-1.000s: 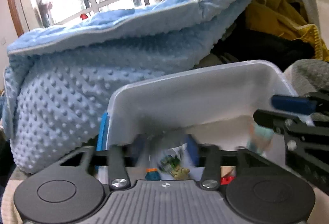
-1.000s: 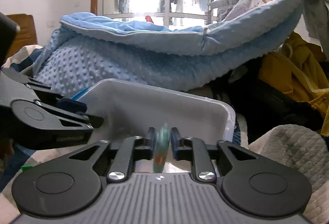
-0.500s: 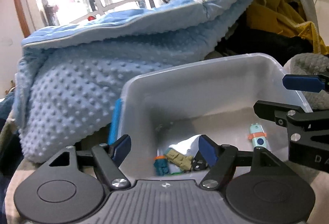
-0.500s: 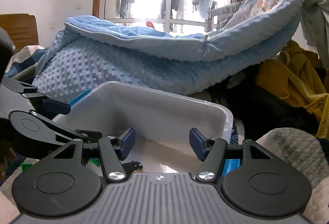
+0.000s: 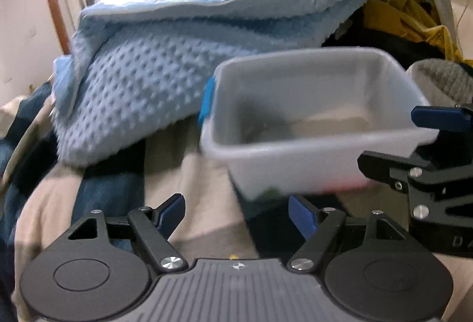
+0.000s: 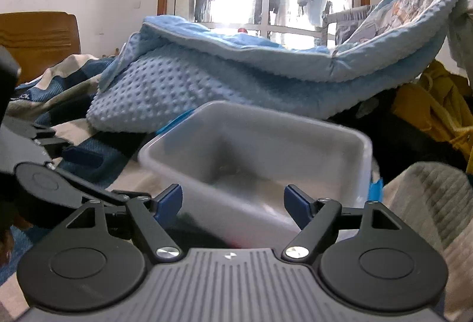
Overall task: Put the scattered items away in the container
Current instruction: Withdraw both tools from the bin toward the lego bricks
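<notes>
the blue dotted blanket (image 5: 142, 85) is heaped behind and left of the container (image 5: 313, 144), which sits on patterned bedding (image 5: 201, 186) with its contents blurred; no loose items are visible outside it, so the task appears near done. left gripper (image 5: 238, 211) and right gripper (image 6: 233, 205) are both spread and empty, short of the near rim, with open room there.

Black tongs (image 5: 236, 212), blue-padded fingertips (image 5: 173, 211), silver screws, ribbed grey housing.

Container (image 5: 313, 144) contents blurred (unreadable).
</notes>
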A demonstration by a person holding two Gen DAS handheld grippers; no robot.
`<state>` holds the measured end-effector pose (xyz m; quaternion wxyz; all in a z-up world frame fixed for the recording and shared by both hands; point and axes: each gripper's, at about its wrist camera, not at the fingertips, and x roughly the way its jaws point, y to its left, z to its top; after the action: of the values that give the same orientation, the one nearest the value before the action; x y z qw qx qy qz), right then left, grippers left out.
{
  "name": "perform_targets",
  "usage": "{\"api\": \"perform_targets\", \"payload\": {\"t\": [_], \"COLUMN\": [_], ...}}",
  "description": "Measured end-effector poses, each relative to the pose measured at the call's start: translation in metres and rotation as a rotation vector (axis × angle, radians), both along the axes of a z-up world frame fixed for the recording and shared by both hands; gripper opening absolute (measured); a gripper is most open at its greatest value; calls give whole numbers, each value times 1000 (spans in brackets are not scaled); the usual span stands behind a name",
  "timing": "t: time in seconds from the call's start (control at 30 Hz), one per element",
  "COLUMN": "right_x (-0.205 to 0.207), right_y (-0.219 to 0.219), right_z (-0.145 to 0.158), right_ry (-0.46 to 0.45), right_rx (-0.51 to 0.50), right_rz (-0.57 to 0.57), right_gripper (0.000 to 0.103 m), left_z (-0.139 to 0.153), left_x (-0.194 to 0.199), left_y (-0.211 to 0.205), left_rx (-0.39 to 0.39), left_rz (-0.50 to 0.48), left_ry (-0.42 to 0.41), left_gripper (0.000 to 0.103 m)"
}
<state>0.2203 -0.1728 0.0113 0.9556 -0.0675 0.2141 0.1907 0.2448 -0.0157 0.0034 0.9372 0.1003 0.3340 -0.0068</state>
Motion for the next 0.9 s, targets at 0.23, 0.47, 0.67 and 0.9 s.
{"api": "perform_targets", "payload": {"t": [0.23,0.47,0.67,0.9], "right_x": [-17,-23,-9,28], "right_y": [29,59,87,119], "right_z": [-23,-55,-78,-105], "right_ry": [60,112,144,218], "right_rx": [-16,-39,-65,-64], "right_rz": [72,178,248,324], "right_gripper": [87,87,85,73], "left_z": [-22,-65,-78,-84], "left_x": [-29,-52,-50,-29], "left_y": [51,108,124,117], "left_rx": [-22,-39,-57,-33], "left_rz": [96,183,183,129], "left_ry": [62,147,152,164], "left_gripper": [80,80,80,77]}}
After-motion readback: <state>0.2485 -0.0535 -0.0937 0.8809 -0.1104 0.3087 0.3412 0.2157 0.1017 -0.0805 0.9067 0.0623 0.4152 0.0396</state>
